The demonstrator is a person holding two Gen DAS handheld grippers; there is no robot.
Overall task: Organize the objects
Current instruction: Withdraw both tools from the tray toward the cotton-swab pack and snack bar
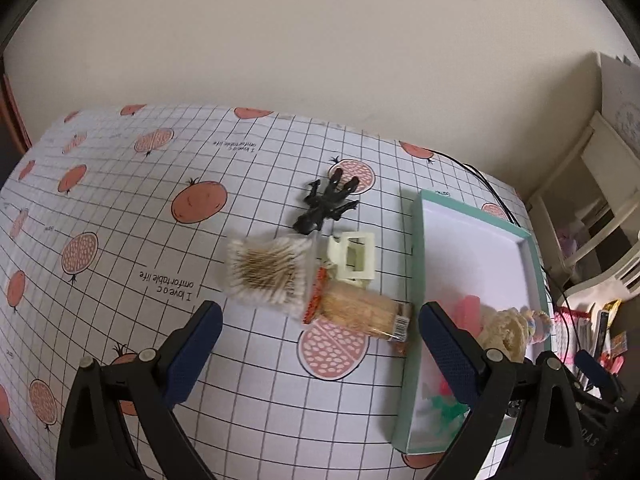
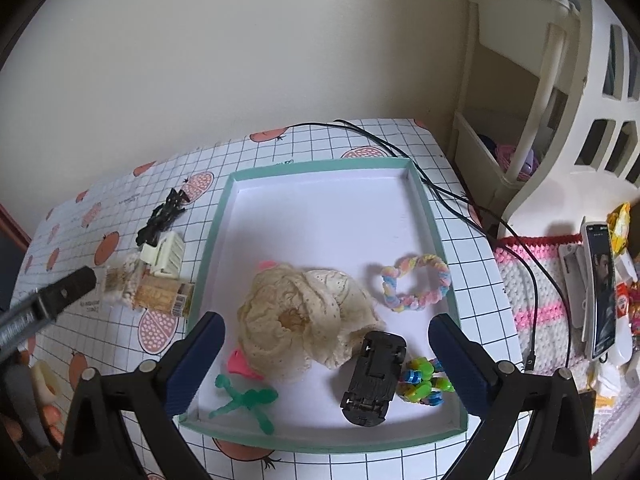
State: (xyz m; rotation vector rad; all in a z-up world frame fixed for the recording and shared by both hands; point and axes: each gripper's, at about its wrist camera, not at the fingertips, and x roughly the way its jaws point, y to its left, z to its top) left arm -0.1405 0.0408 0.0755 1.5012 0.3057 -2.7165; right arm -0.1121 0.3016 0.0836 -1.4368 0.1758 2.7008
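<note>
In the left wrist view my left gripper point(image 1: 320, 316) hangs open over the checked tablecloth point(image 1: 120, 240). Just beyond its fingertips lie a clear box of cotton swabs point(image 1: 268, 272) and a toothpick jar point(image 1: 360, 314) on its side. Farther back are a cream hair claw point(image 1: 354, 256) and a black toy creature point(image 1: 326, 204). My right gripper point(image 2: 326, 326) is open above the near half of the teal-rimmed tray point(image 2: 320, 164). The tray holds a cream lace scrunchie point(image 2: 304, 316), an upturned black toy car point(image 2: 374, 376), a pastel braided ring point(image 2: 416, 284), a green figure point(image 2: 248, 400) and a bead toy point(image 2: 422, 380).
A black cable point(image 2: 448, 196) runs across the table's far right corner and off its edge. To the right stand a white shelf unit point(image 2: 560, 100) and a crocheted mat point(image 2: 536, 280) with a phone point(image 2: 600, 292) on it. The wall is close behind the table.
</note>
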